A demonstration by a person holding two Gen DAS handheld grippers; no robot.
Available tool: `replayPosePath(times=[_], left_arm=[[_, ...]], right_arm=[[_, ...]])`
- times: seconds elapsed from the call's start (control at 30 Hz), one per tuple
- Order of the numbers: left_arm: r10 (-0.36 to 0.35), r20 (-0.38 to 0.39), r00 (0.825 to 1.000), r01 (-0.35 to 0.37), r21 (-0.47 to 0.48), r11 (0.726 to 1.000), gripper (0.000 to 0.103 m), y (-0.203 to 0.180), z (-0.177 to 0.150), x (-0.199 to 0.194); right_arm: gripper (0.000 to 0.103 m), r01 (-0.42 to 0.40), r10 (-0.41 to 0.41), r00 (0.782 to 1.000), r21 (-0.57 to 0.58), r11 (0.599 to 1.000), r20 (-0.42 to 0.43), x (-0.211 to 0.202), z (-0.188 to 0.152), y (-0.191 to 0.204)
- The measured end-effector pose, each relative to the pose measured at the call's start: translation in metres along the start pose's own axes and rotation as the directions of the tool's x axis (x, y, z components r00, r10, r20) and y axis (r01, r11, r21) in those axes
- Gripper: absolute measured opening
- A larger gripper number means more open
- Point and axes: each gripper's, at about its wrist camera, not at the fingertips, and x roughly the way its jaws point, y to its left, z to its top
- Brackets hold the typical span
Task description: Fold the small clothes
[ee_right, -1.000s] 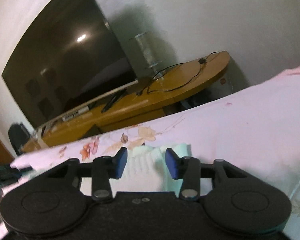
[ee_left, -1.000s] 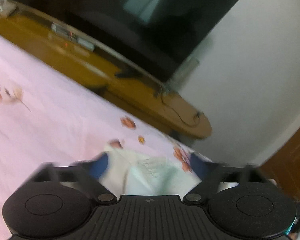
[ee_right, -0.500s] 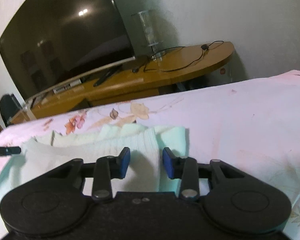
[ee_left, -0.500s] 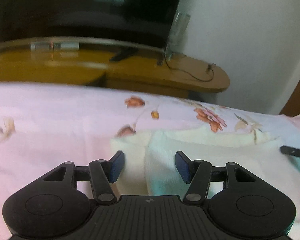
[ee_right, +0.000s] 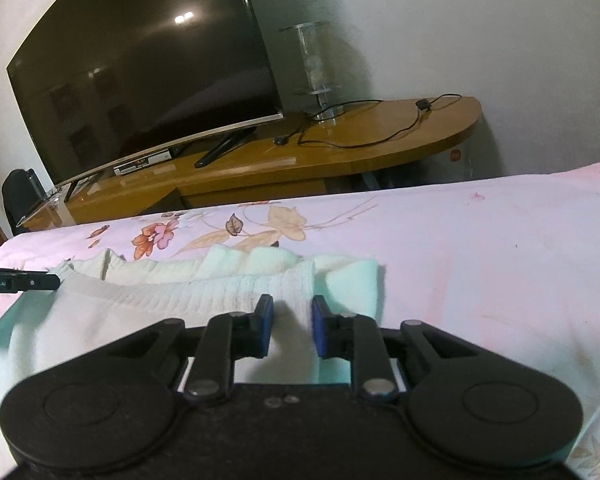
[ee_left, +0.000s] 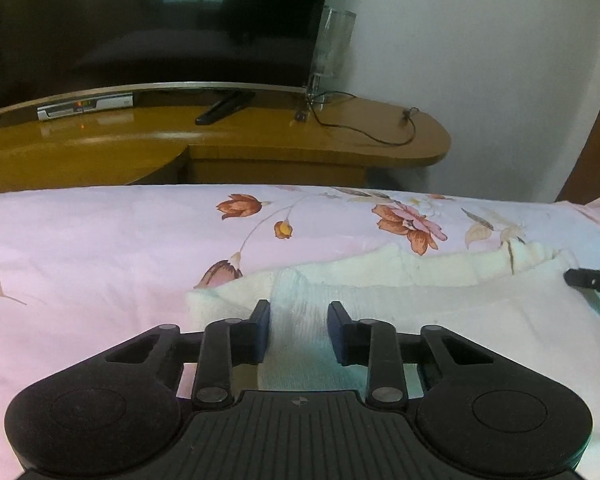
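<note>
A small cream and pale mint knitted garment [ee_left: 380,280] lies flat on the pink floral bed sheet [ee_left: 100,240]. My left gripper [ee_left: 298,332] sits low over the garment's left edge, jaws open, cloth lying between the blue pads. The garment also shows in the right wrist view [ee_right: 180,292]. My right gripper [ee_right: 292,326] rests over its right edge, jaws open with cloth between the pads. Each gripper's tip shows at the other view's edge.
Beyond the bed stands a wooden TV stand [ee_left: 260,140] with a large dark television [ee_right: 140,60], a set-top box [ee_left: 84,106], a clear glass stand [ee_right: 316,64] and a black cable [ee_right: 360,128]. A white wall is behind.
Both grippers have come down and levelled out over the bed, laying the garment flat. The left jaws have narrowed around the cloth edge.
</note>
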Motion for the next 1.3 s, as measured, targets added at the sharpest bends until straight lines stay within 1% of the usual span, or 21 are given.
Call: replayPosePath(times=[0.03,0.07,0.1,0.2,0.33,0.4,0.43,0.57,0.63,0.7,0.73,0.77,0.8,0.87,0.93,1.03,1.1,1.2,1.23,1.27,1.3], left_arm=[[0.0,0.002,1.0,0.0,-0.006,1.0,0.01,0.001,0.0,0.001],[0.007,0.019,1.0,-0.007,-0.012,1.0,0.003,0.001,0.0,0.0],[0.02,0.058,0.998,-0.02,-0.015,1.0,0.003,-0.001,-0.001,-0.005],[0.016,0.195,0.981,-0.013,-0.02,1.0,0.003,-0.007,-0.004,-0.027],[0.018,0.27,0.963,-0.006,-0.044,0.999,0.003,-0.007,-0.002,-0.037],[0.036,0.275,0.961,-0.02,-0.062,0.998,0.003,-0.005,-0.002,-0.034],[0.042,0.256,0.966,-0.025,-0.072,0.997,0.003,-0.003,-0.002,-0.029],[0.121,0.094,0.988,-0.115,-0.061,0.991,0.003,-0.005,-0.01,0.009],[0.125,0.102,0.987,-0.121,-0.053,0.991,0.004,-0.007,-0.014,0.012],[0.126,0.109,0.986,-0.12,-0.056,0.991,0.004,-0.007,-0.013,0.009],[0.135,0.115,0.984,-0.129,-0.053,0.99,0.012,-0.006,-0.014,0.006],[0.158,0.124,0.98,-0.151,-0.063,0.987,0.026,-0.004,-0.014,0.0],[0.188,0.14,0.972,-0.178,-0.083,0.981,0.033,-0.001,-0.015,-0.009],[0.207,0.196,0.958,-0.191,-0.1,0.977,0.046,-0.004,-0.013,-0.029],[0.143,0.222,0.964,-0.135,-0.053,0.989,0.05,-0.027,-0.007,-0.037],[0.035,0.171,0.985,-0.047,0.069,0.997,0.05,-0.076,-0.002,-0.026],[-0.001,0.132,0.991,-0.015,0.122,0.992,0.05,-0.102,-0.007,-0.016],[-0.011,0.062,0.998,0.002,0.147,0.989,0.05,-0.117,-0.023,-0.001],[-0.003,0.073,0.997,-0.009,0.155,0.988,0.051,-0.115,-0.028,0.001],[0.002,0.09,0.996,-0.015,0.147,0.989,0.061,-0.109,-0.032,-0.003],[0.018,0.095,0.995,-0.03,0.118,0.993,0.063,-0.098,-0.034,-0.006]], right_arm=[[0.021,0.0,0.0,1.0,-0.006,1.0,-0.001,0.001,0.0,0.0],[0.019,0.001,-0.001,1.0,-0.011,1.0,0.002,0.0,-0.001,0.001],[0.004,-0.001,0.001,1.0,-0.02,1.0,0.008,0.0,-0.001,0.001],[0.004,-0.002,0.004,0.999,-0.049,0.999,0.042,-0.007,0.0,0.004],[0.004,0.006,0.0,0.989,-0.044,0.999,0.145,-0.025,0.009,0.002],[0.004,0.014,-0.005,0.985,-0.046,0.999,0.174,-0.028,0.013,0.002],[0.004,0.021,-0.013,0.984,-0.045,0.999,0.177,-0.026,0.015,0.001],[0.004,0.065,-0.062,0.991,-0.021,0.998,0.117,0.001,0.014,-0.005],[0.004,0.098,-0.097,0.995,-0.019,0.995,0.04,0.021,0.008,-0.006],[0.005,0.109,-0.107,0.993,-0.033,0.994,0.048,0.023,0.005,-0.004],[0.006,0.111,-0.11,0.993,-0.031,0.993,0.05,0.022,0.005,-0.003],[0.01,0.114,-0.112,0.992,-0.03,0.993,0.054,0.019,0.006,-0.001],[0.019,0.131,-0.128,0.989,-0.038,0.991,0.074,0.013,0.006,0.001],[0.02,0.128,-0.119,0.986,-0.071,0.989,0.121,-0.005,0.008,0.011],[0.02,0.071,-0.057,0.991,-0.119,0.99,0.117,-0.014,0.011,0.027],[0.022,-0.022,0.033,0.998,-0.216,0.976,0.047,0.003,0.014,0.07],[0.018,-0.075,0.073,0.997,-0.236,0.969,-0.015,0.024,0.012,0.095],[0.02,-0.09,0.078,0.996,-0.283,0.955,-0.052,0.041,0.004,0.116],[0.021,-0.084,0.071,0.996,-0.312,0.946,-0.053,0.041,0.0,0.119],[0.027,-0.076,0.062,0.997,-0.339,0.938,-0.05,0.038,-0.002,0.118],[0.033,-0.039,0.027,0.999,-0.367,0.929,-0.037,0.035,-0.004,0.112]])
